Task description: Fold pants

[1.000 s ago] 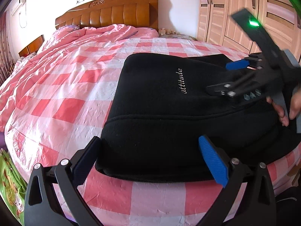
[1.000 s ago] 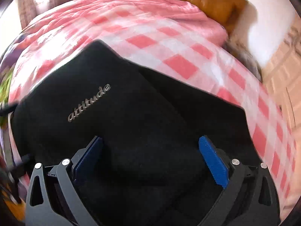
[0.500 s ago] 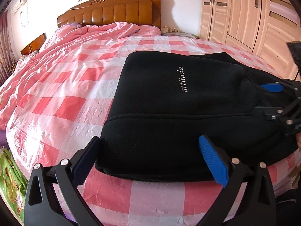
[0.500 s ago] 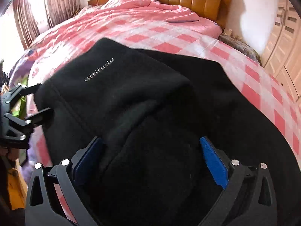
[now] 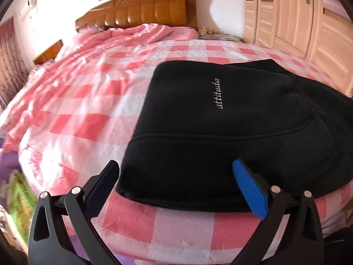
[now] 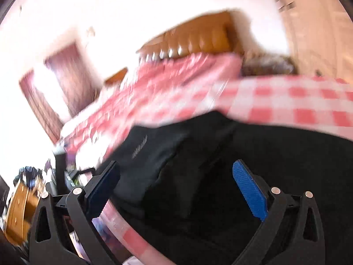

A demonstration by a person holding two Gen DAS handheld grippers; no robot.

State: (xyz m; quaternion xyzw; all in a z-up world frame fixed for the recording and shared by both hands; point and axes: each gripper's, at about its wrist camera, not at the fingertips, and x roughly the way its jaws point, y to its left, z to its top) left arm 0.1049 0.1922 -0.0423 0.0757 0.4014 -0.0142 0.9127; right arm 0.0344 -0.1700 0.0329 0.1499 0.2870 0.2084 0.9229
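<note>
The black pants (image 5: 220, 128) lie folded on the bed near its front right corner, with the white word "attitude" on top. My left gripper (image 5: 176, 183) is open and empty, its jaws on either side of the folded waistband edge at the bed's front. In the blurred right wrist view the pants (image 6: 253, 154) fill the lower part. My right gripper (image 6: 176, 183) is open and empty, low at the pants' right side.
The bed has a pink and white checked sheet (image 5: 83, 101) and a rumpled pink duvet (image 5: 123, 35) at the wooden headboard (image 5: 141, 11). A wardrobe (image 5: 297, 17) stands to the right. A green bag (image 5: 19, 194) lies on the floor at the left.
My right gripper has left the left wrist view, drawn back and dropped low beside the bed; its view is now blurred. My left gripper has backed off slightly. The pants lie still.
</note>
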